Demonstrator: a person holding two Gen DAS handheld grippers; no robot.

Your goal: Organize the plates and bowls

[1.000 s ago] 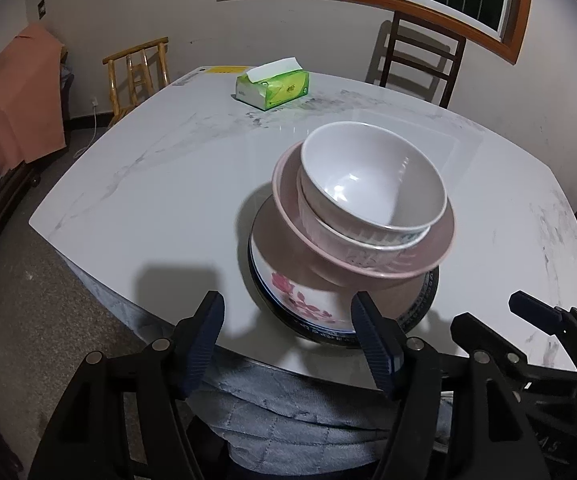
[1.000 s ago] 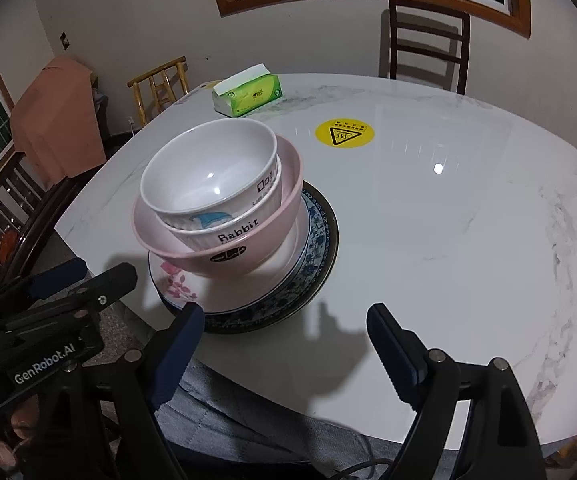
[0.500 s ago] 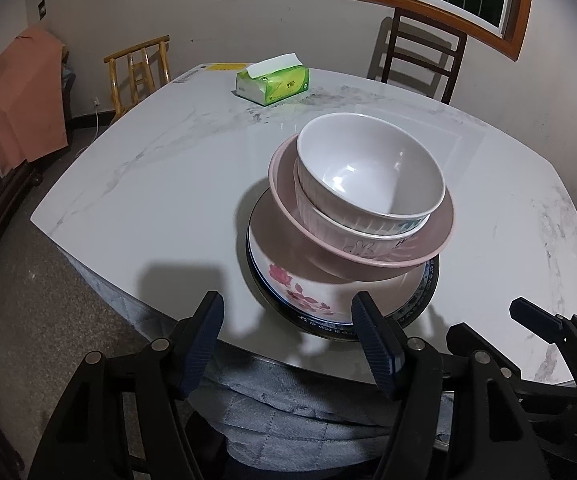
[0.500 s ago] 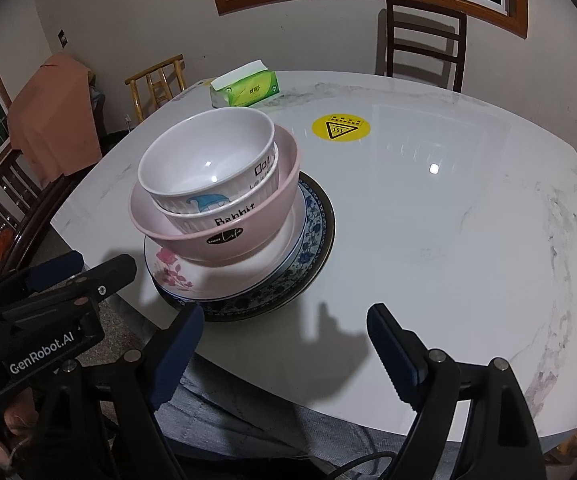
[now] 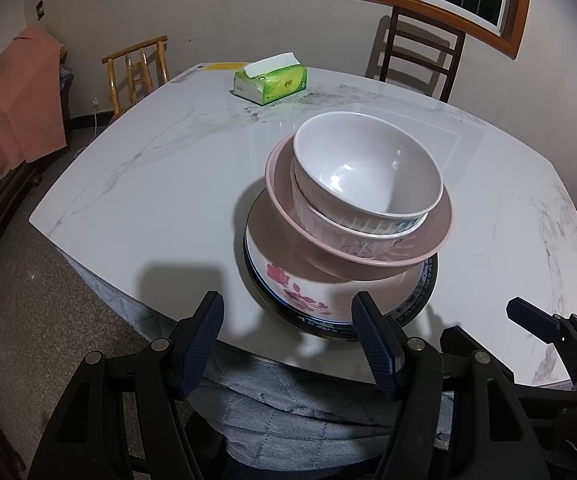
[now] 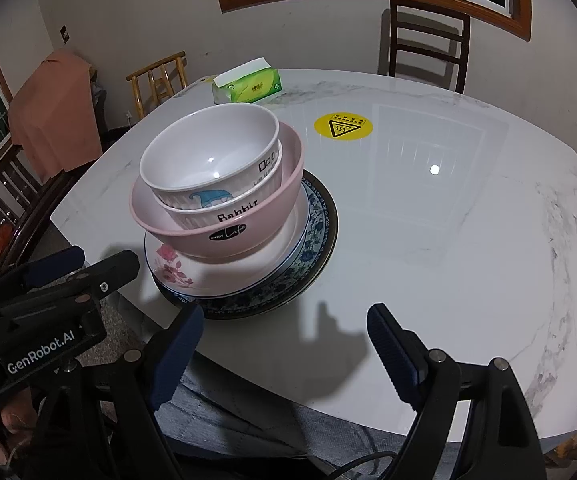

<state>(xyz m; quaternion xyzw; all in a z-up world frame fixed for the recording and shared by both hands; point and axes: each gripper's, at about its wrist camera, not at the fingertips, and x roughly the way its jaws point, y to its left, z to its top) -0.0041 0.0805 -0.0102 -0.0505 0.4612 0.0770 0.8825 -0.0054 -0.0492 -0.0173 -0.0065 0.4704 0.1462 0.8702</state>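
White marble desk [image 6: 448,240], one nested stack near its front edge: the tidying looks finished.
A white plastic bowl [image 5: 364,172] sits in a ribbed white bowl [image 6: 224,208], inside a pink bowl [image 6: 244,224], on a rose-printed plate [image 5: 288,284] over a blue-patterned plate [image 6: 312,240]. The left tool [image 5: 288,344] and right tool [image 6: 284,344] hover spread and empty; against the earlier frames both have drawn slightly closer, stack unchanged.
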